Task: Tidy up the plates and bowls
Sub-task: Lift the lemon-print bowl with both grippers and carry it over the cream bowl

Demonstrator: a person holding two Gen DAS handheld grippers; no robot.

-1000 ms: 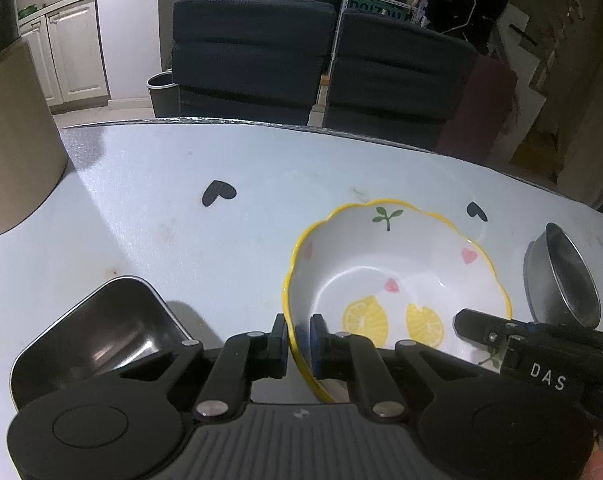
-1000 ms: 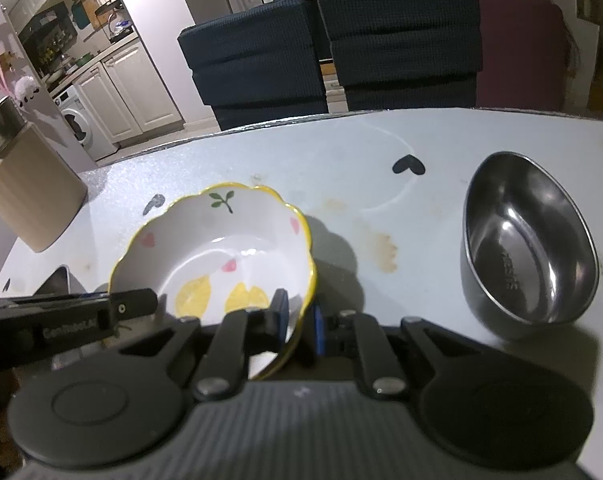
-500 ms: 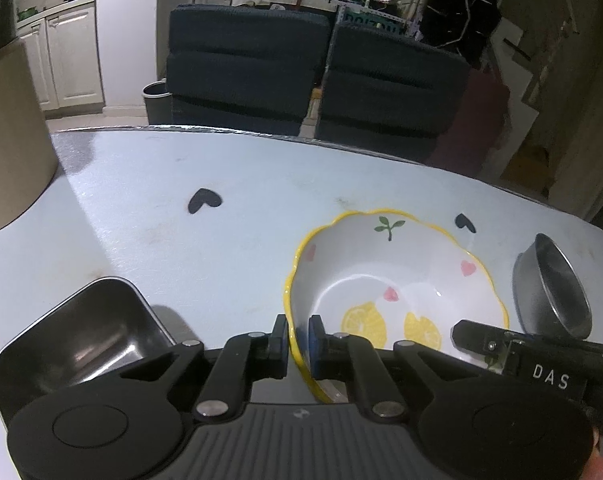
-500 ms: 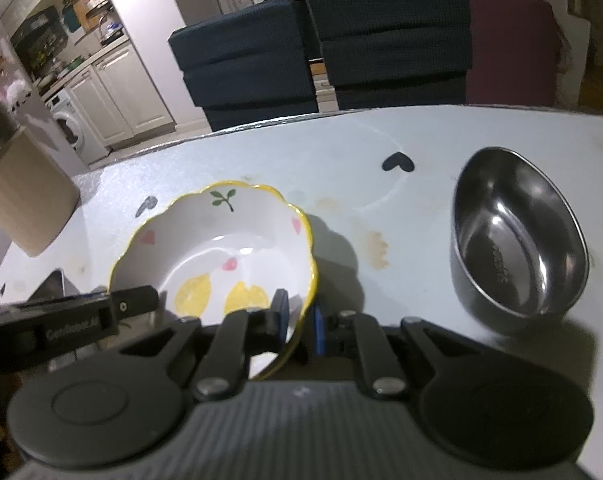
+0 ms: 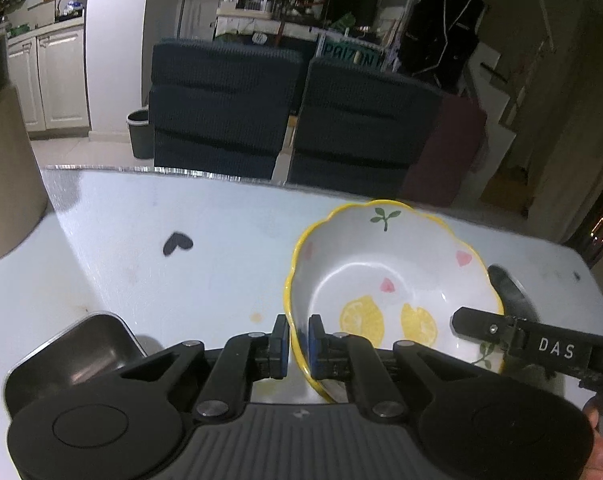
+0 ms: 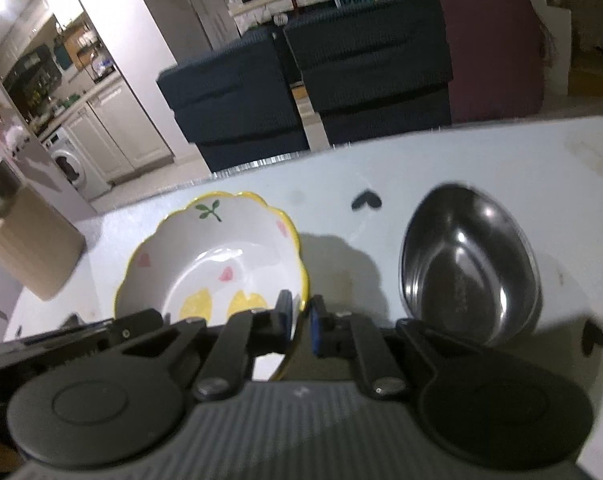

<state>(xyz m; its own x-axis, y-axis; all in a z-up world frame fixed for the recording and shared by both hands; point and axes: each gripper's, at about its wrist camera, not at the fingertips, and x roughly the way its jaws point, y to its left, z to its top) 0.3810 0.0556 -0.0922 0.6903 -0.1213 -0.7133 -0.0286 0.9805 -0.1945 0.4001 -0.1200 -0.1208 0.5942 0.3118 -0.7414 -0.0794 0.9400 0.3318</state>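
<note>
A white scalloped bowl [image 5: 381, 272] [image 6: 205, 264] with a yellow rim and lemon pictures hangs a little above the pale table [image 5: 181, 208], casting a shadow. My left gripper [image 5: 298, 344] is shut on its left rim. My right gripper [image 6: 301, 320] has the bowl's right rim between its pads, and its jaws are closing tighter on it. In the left wrist view one right finger [image 5: 521, 340], marked DAS, reaches in over the bowl's near right edge. An oval steel bowl [image 6: 469, 256] sits on the table to the right, partly hidden behind the lemon bowl [image 5: 509, 292].
A squarish steel dish [image 5: 81, 352] rests at the near left. A tall beige container [image 5: 5, 184] [image 6: 29, 248] stands at the table's left edge. Two dark chairs [image 5: 221, 100] face the far edge. Black heart marks [image 5: 177, 244] dot the tabletop.
Both grippers have risen with the lemon bowl, which has come up off the table. In the left wrist view it now covers part of the oval steel bowl.
</note>
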